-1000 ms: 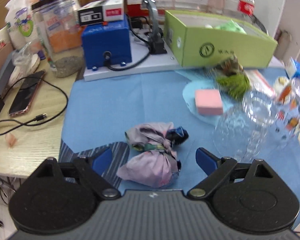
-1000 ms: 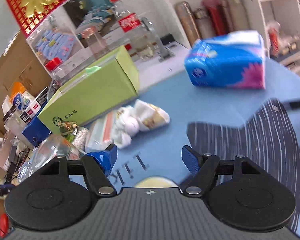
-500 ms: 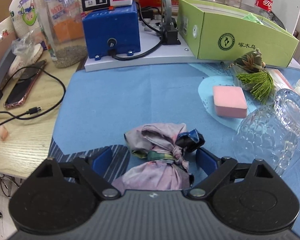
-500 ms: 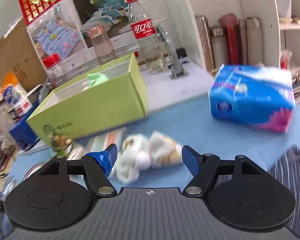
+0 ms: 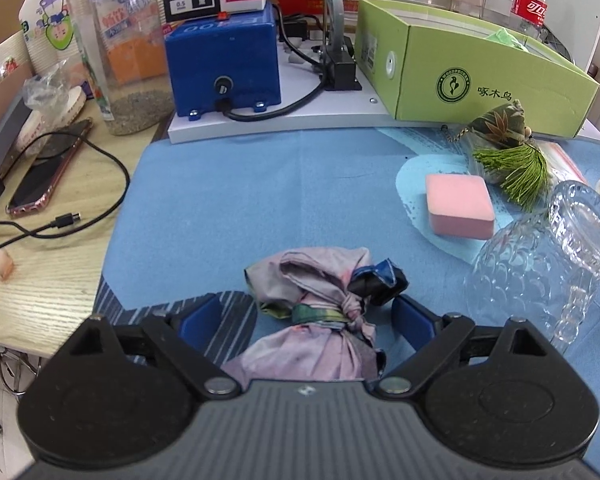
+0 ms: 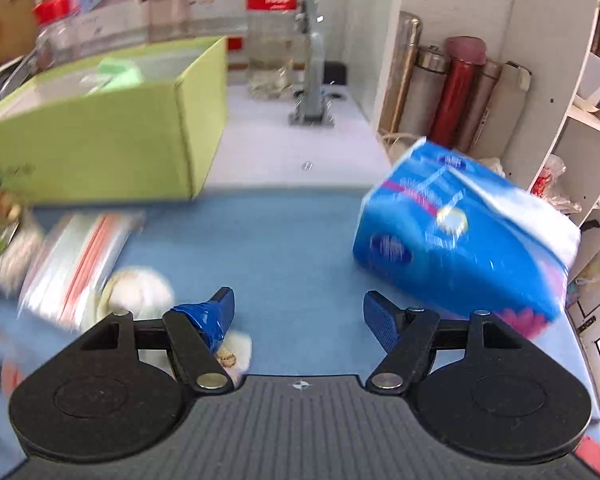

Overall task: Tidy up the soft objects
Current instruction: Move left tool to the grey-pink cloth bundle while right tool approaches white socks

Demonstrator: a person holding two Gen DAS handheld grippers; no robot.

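Observation:
A knotted pink-grey cloth bundle (image 5: 316, 320) lies on the blue mat, between the open fingers of my left gripper (image 5: 306, 320), which do not clamp it. A pink sponge (image 5: 458, 205) and a green tasselled sachet (image 5: 508, 140) lie to the right. The green box (image 5: 472, 76) stands behind, with a green soft thing inside; it also shows in the right wrist view (image 6: 104, 140). My right gripper (image 6: 298, 314) is open and empty over the mat, between a white soft toy (image 6: 140, 292) at its left finger and a blue tissue pack (image 6: 460, 236) at the right.
A glass jug (image 5: 540, 264) lies on its side right of the bundle. A blue device (image 5: 224, 68), a plastic jar (image 5: 120, 52), a phone (image 5: 48, 172) and a cable are at the left. A zip bag (image 6: 76, 264), a cola bottle (image 6: 272, 28) and flasks (image 6: 456, 92) show in the right wrist view.
My left gripper moved forward and down so the cloth bundle now sits between its fingers. My right gripper swung right, from the white toy towards the tissue pack.

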